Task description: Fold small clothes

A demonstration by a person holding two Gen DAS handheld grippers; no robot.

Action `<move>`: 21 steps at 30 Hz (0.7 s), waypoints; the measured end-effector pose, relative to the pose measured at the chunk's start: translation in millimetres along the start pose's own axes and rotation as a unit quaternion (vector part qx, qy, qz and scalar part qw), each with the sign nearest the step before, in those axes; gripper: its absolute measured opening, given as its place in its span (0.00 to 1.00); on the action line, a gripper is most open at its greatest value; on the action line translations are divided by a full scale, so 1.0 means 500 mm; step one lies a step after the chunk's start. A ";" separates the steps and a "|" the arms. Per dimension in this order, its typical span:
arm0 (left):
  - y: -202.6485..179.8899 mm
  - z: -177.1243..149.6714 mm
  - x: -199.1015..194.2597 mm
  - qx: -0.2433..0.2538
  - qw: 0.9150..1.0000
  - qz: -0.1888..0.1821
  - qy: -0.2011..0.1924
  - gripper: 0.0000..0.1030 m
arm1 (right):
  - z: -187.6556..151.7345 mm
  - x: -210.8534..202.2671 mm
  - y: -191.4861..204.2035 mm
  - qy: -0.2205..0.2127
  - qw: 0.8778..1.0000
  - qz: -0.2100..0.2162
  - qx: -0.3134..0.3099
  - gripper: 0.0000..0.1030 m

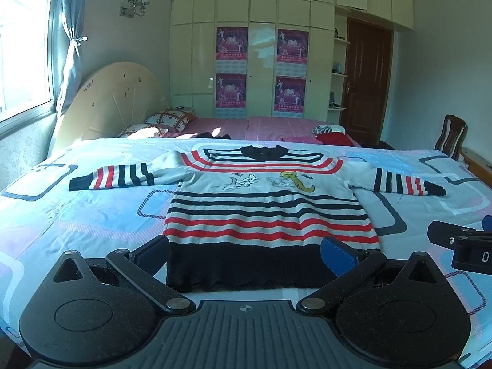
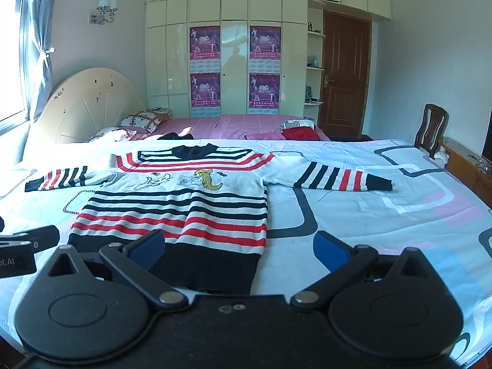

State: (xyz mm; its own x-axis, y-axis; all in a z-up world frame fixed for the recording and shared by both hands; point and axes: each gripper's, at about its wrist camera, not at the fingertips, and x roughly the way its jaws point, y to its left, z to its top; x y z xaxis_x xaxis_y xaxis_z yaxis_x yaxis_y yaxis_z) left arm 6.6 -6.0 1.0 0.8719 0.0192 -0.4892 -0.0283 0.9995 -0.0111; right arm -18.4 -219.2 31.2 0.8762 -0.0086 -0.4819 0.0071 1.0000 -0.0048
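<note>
- Nearest: left gripper (image 1: 246, 253) spread wide, empty, straddling the dark hem at 6 o'clock; right gripper (image 2: 240, 250) likewise agape and empty, over the hem's right corner.
- Just beyond: striped sweater (image 1: 267, 212) flat on the patterned bedsheet (image 1: 92, 215), sleeves out toward 9 and 3 o'clock.
- Risk, as a judgement: pinching sheet along with knit, dragging both; uneven lift skewing the fold; loose sleeves (image 2: 341, 178) trailing or bunching.
- Farthest: heap of other clothes (image 1: 333, 133) near 1 o'clock, well apart.

Both black grippers, left gripper (image 1: 244, 253) and right gripper (image 2: 240, 247), carry blue-padded jaws and silver pivot screws.
</note>
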 end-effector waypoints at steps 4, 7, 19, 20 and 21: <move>0.005 0.001 0.000 0.000 1.000 0.000 0.000 1.00 | 0.001 0.003 0.002 0.001 1.000 0.001 -0.001 1.00; 0.009 0.002 0.002 -0.002 1.000 0.000 0.002 1.00 | 0.001 0.004 0.005 0.002 1.000 0.000 -0.001 1.00; 0.007 0.002 0.003 0.000 1.000 0.001 0.002 1.00 | 0.001 0.005 0.008 0.001 1.000 0.000 -0.002 1.00; 0.006 0.002 0.003 0.001 1.000 0.000 0.002 1.00 | 0.001 0.005 0.009 0.001 1.000 -0.001 -0.001 1.00; 0.006 0.002 0.002 0.002 1.000 0.001 0.001 1.00 | 0.001 0.005 0.009 0.000 1.000 -0.001 -0.002 1.00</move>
State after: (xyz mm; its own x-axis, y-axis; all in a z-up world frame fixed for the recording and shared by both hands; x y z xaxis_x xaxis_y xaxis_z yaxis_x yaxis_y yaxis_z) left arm 8.0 -3.0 1.3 0.8706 0.0203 -0.4915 -0.0275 0.9996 -0.0073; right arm -16.1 -214.9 30.3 0.8759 -0.0107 -0.4823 0.0075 0.9999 -0.0086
